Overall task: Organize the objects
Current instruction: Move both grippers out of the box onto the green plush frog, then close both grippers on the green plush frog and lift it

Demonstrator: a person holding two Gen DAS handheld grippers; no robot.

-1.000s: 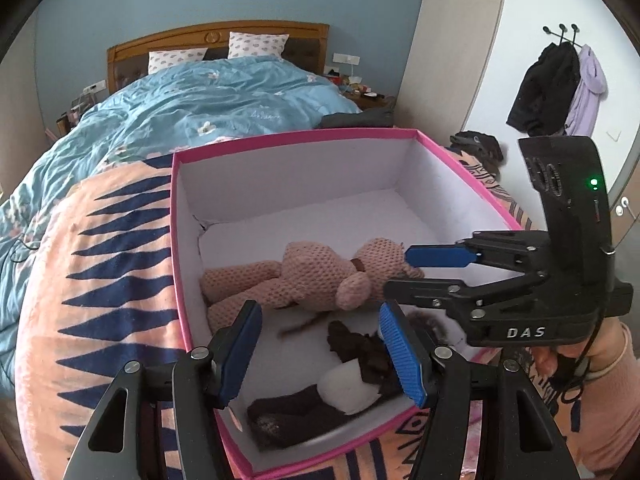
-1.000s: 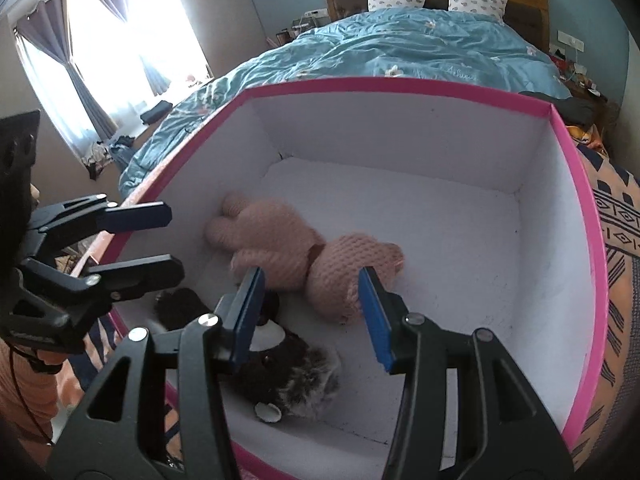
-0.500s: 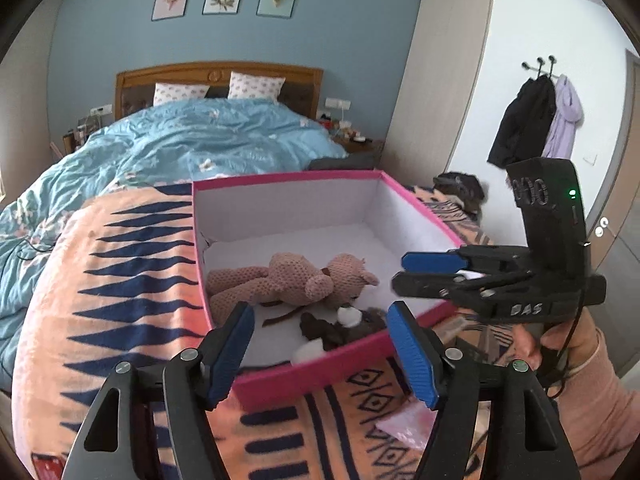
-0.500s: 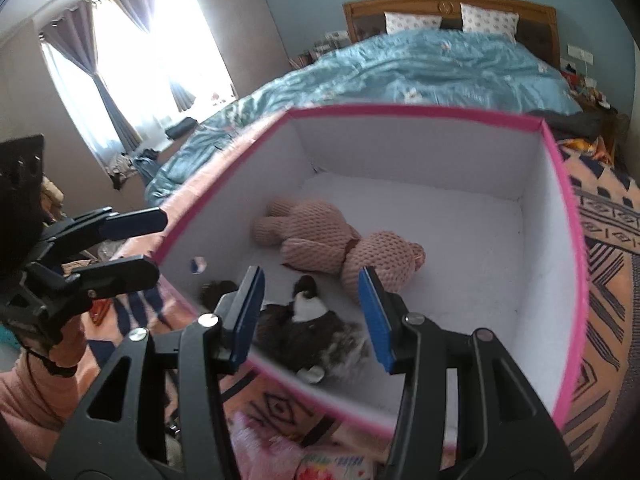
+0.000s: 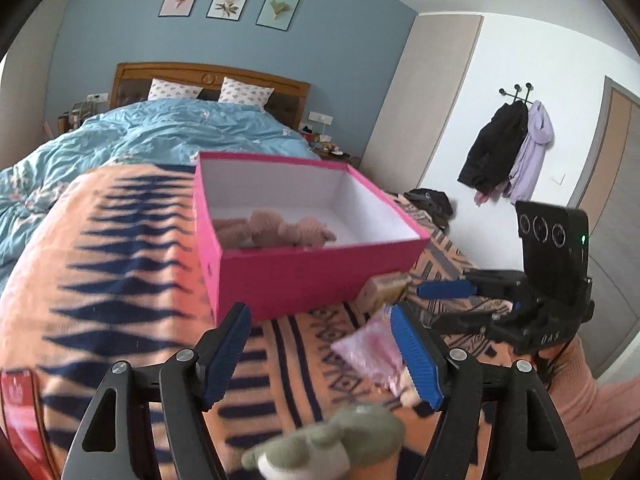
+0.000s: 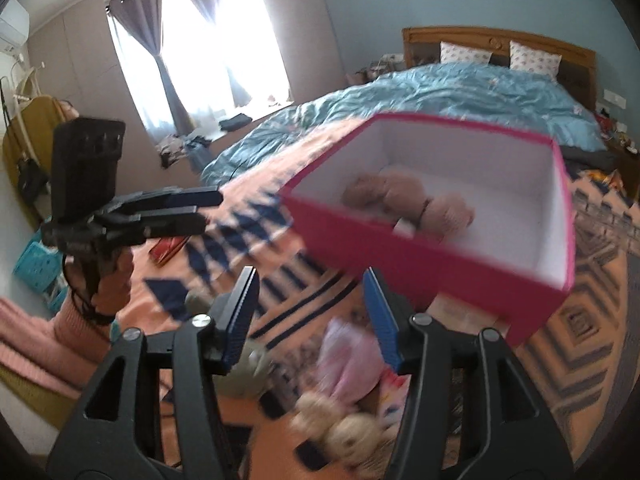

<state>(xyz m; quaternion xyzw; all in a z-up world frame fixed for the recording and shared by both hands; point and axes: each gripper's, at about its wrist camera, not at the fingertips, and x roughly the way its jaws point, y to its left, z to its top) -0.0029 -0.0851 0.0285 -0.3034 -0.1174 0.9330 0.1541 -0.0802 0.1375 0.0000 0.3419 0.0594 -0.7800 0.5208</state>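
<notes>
**Both grippers clear of the pink box, soft toys loose on the blanket**

Nearest the left wrist camera, the left hand-held gripper (image 5: 320, 354) stands wide open with nothing between its blue pads. Just under it lies a grey-green plush toy (image 5: 340, 446), blurred, on the orange patterned blanket (image 5: 120, 280). A pink-and-white plush (image 5: 370, 350) lies a little farther on, beside the right-hand pad. Beyond that sits the pink box (image 5: 304, 276), open-topped, with the tan crocheted bear (image 5: 276, 232) lying inside against its near wall.

The right hand-held gripper (image 6: 312, 320) is likewise spread wide and empty. Its camera alone shows a cream-coloured plush (image 6: 340, 428) low in front, next to the pink-and-white toy (image 6: 348, 360), and a small white patch beside the bear (image 6: 404, 200) in the box (image 6: 420, 256); what that patch belongs to cannot be told. It also shows a red item (image 6: 168, 248) lying flat on the blanket, under the other gripper.

Only the left view shows a tan block-like object (image 5: 384, 288) at the box's near right corner. Farther off lies the blue duvet (image 5: 160, 136), and coats (image 5: 508, 152) hang on the wall.
</notes>
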